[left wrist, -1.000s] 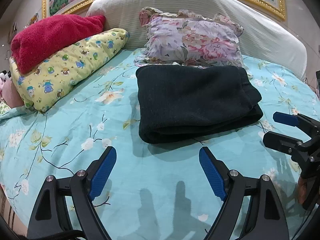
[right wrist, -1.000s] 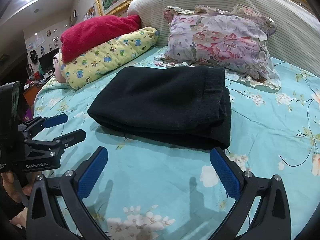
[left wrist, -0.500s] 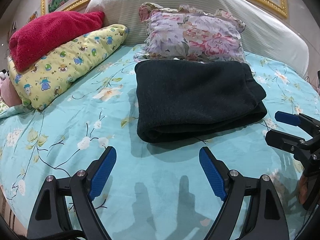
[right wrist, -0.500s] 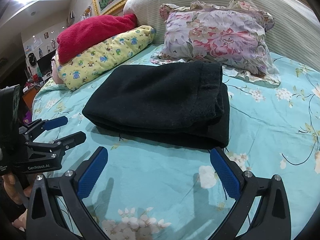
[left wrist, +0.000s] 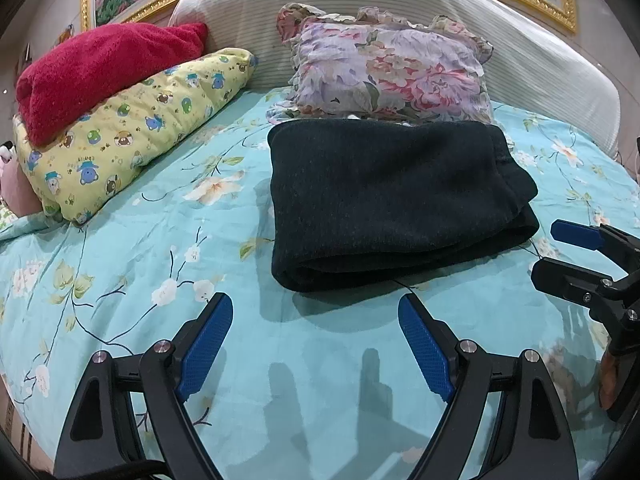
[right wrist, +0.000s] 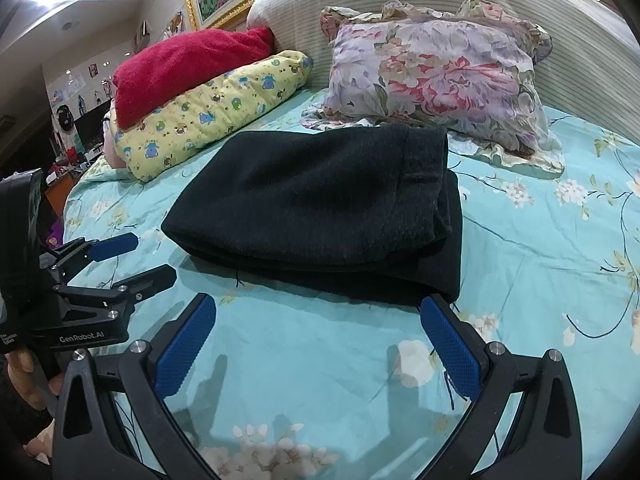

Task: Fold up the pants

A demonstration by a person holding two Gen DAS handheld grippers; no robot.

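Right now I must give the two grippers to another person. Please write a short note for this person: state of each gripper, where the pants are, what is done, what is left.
Left gripper: open, holding nothing, hovering over the sheet just short of the pants.
Right gripper: open, holding nothing, also at the near edge of the pants.
Pants: dark, folded into a compact stack of layers, lying flat on the turquoise floral bed sheet, in front of the floral pillow.
Done: the folding looks finished.
Left: probably nothing, or only tidying the right edge, where the layers sit unevenly.
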